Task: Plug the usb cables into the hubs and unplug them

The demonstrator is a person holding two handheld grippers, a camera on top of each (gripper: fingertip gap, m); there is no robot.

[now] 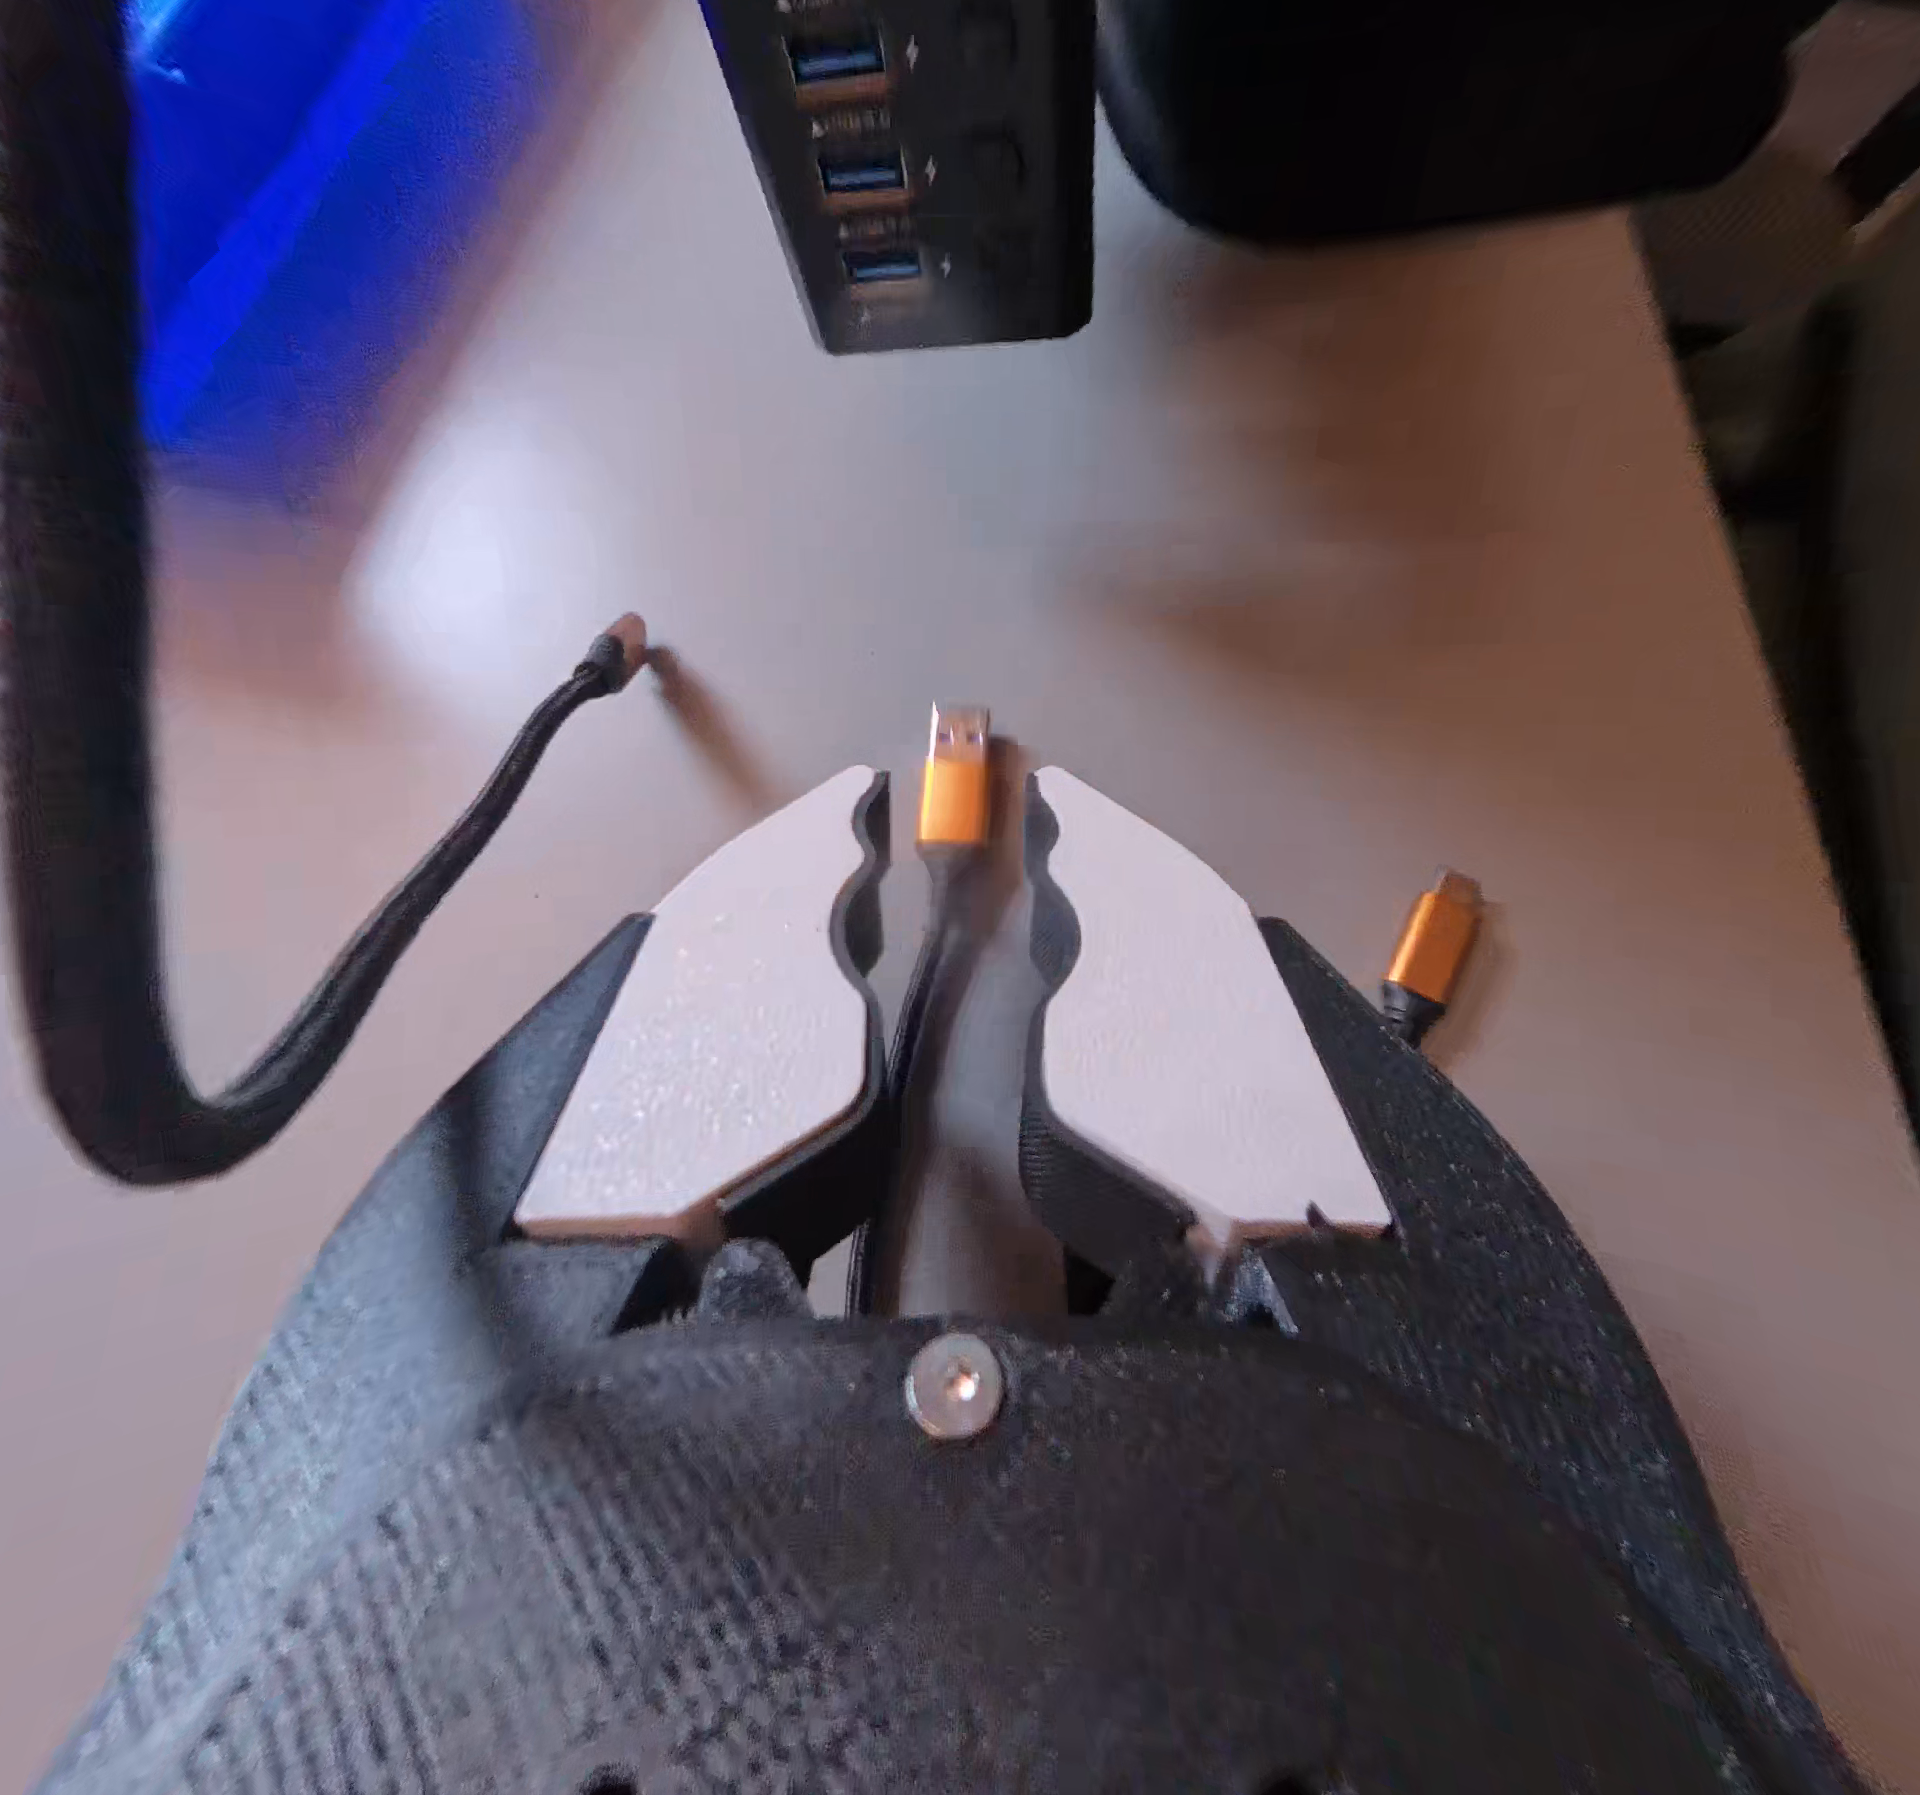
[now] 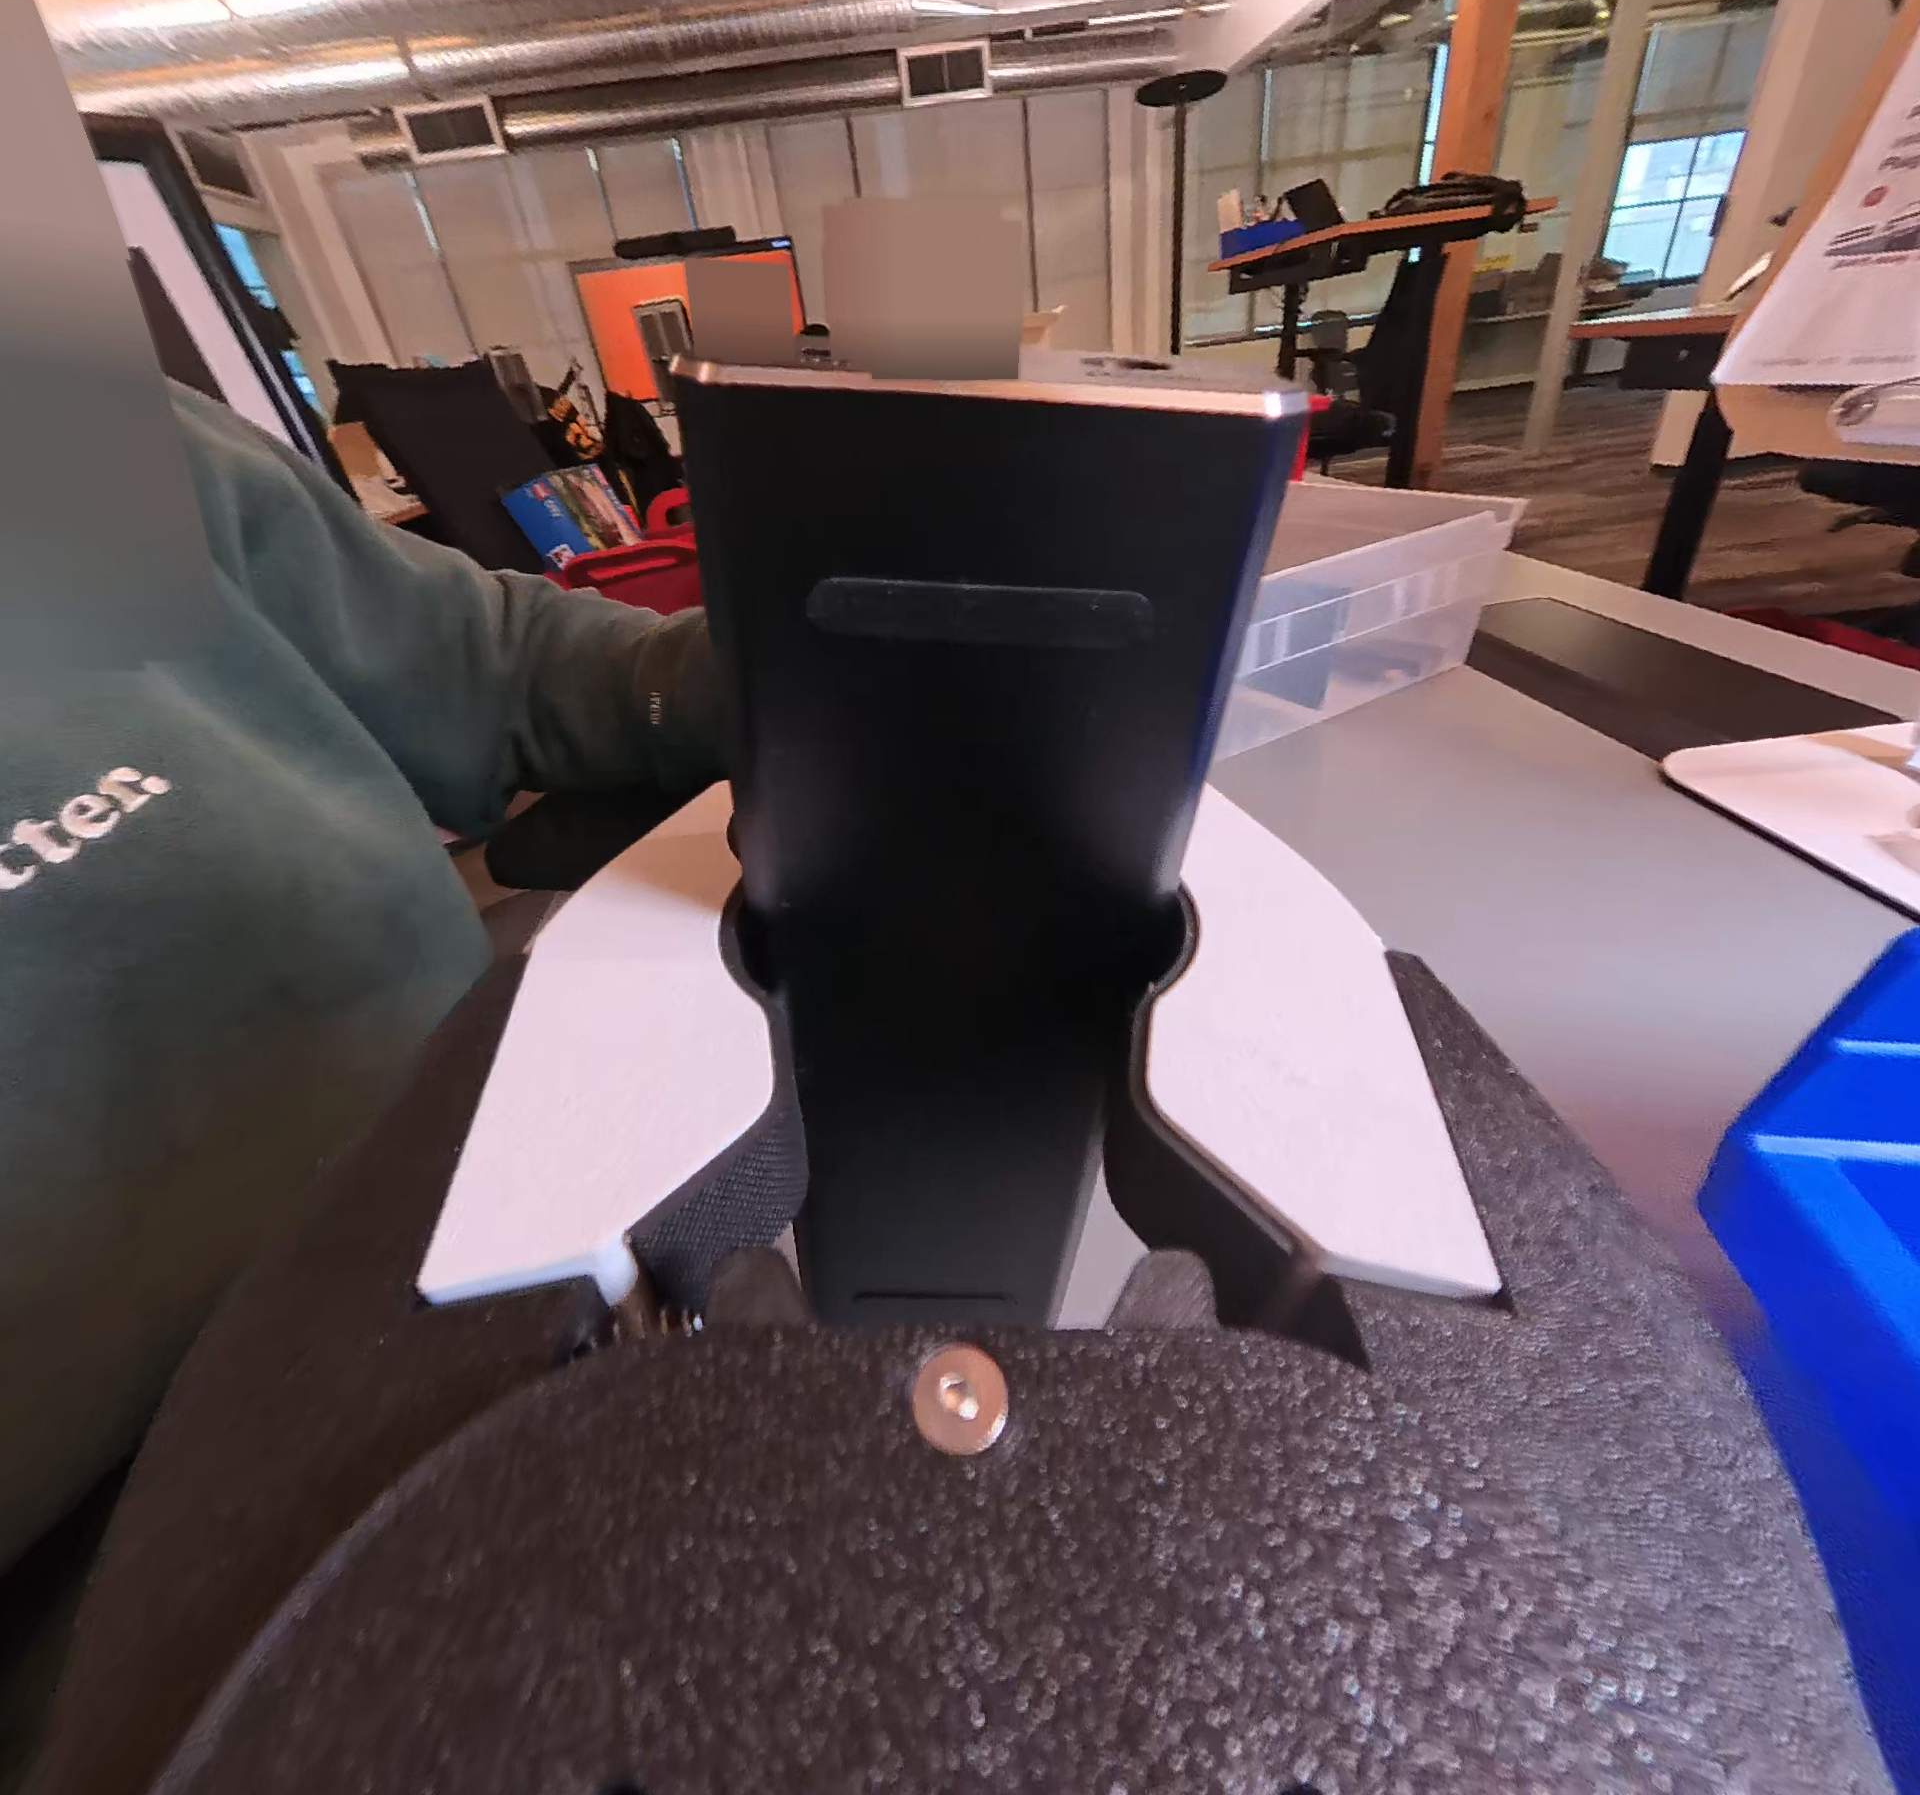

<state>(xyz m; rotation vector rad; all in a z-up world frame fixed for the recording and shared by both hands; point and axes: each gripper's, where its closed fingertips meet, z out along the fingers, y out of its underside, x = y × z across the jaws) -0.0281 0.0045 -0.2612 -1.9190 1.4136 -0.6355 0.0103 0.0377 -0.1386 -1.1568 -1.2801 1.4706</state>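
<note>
In the left wrist view an orange USB plug (image 1: 951, 795) on a black cord lies on the grey table (image 1: 831, 519), its metal tip pointing away. My left gripper (image 1: 958, 779) is open, with one white finger on each side of the plug and a gap to both. A black USB hub (image 1: 935, 114) with several blue ports hangs ahead above the table. In the right wrist view my right gripper (image 2: 961, 872) is shut on this hub (image 2: 977, 706) and holds it upright, its plain back facing the camera. A second orange plug (image 1: 1439, 935) lies to the right.
A blue bin (image 1: 312, 166) stands at the left and shows in the right wrist view (image 2: 1829, 1278). A thick black braided cable (image 1: 343, 966) curves along the left. A person in a green sleeve (image 2: 436, 665) is at the left. A clear plastic tub (image 2: 1371, 592) sits behind. My right fingertips sit around 12 centimeters from my left ones.
</note>
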